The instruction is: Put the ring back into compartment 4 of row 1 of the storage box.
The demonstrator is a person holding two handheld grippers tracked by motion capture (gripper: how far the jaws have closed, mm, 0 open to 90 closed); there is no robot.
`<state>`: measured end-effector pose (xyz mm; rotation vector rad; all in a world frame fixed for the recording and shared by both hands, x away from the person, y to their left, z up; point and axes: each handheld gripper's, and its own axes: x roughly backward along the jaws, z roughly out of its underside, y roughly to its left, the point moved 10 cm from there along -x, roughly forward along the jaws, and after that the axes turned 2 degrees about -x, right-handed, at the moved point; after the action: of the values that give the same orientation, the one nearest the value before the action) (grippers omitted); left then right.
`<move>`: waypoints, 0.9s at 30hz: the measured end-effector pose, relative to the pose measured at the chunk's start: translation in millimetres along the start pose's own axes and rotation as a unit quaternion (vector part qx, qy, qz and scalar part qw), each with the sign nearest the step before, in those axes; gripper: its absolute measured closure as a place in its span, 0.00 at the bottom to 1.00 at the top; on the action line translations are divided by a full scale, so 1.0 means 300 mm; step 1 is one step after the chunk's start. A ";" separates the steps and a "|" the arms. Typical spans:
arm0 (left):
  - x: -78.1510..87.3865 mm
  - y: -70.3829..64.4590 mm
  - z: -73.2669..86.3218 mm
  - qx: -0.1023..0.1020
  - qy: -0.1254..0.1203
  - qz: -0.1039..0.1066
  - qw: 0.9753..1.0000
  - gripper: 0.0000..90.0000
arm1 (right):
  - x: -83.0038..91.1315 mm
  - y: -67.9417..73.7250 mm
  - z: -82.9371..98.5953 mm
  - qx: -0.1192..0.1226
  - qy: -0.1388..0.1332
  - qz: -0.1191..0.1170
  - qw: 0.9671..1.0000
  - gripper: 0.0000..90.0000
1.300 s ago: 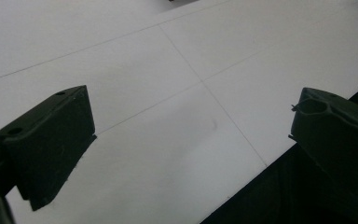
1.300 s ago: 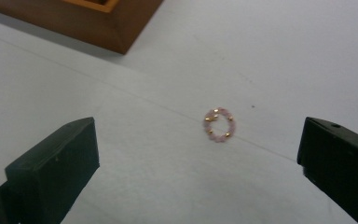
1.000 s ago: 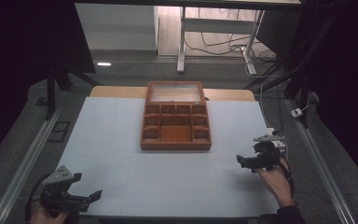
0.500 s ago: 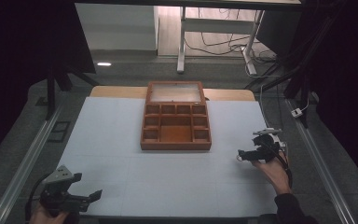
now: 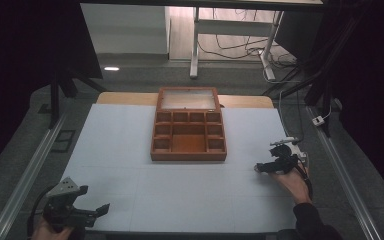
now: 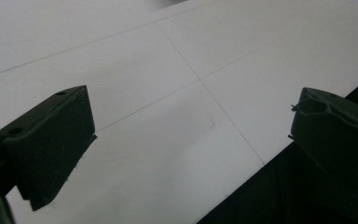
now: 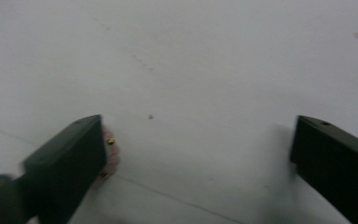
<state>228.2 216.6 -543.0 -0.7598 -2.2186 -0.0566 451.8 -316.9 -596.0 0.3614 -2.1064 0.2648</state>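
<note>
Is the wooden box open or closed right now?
Open. The box has its lid swung back at the far side, and its compartments lie exposed and look empty.

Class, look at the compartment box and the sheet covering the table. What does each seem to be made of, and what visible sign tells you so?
Compartment box: probably wood with a smooth reddish-brown finish, judging by its warm colour and thick dividers; its raised lid looks like a pale panel in a wooden frame.
Table sheet: a matte white surface, perhaps paper or board, with thin seam lines and no glare.
</note>
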 end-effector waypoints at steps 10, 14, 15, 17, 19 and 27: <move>-0.001 -0.002 0.000 -0.002 0.000 0.000 1.000 0.00 | 0.035 0.060 -0.004 0.035 0.007 -0.024 0.999 0.53; -0.001 -0.003 0.001 -0.003 0.002 0.001 1.000 0.00 | 0.043 0.084 -0.002 0.044 0.014 -0.031 0.998 0.73; -0.001 -0.004 0.001 -0.003 0.002 0.001 1.000 0.00 | 0.044 0.090 -0.002 0.048 0.014 -0.033 0.998 0.77; -0.001 -0.004 0.001 -0.004 0.002 0.002 1.000 0.00 | 0.045 0.100 0.000 0.055 0.015 -0.037 0.998 0.88; -0.001 -0.004 0.001 -0.003 0.002 0.002 1.000 0.00 | 0.046 0.109 0.001 0.059 0.017 -0.040 0.997 0.95; 0.001 -0.003 0.000 -0.002 -0.001 0.003 1.000 0.00 | 0.047 0.107 0.000 0.044 0.018 -0.047 0.998 0.96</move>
<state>227.7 216.1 -542.5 -0.7695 -2.2188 -0.0575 433.1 -289.1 -585.6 0.5035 -2.0409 0.3066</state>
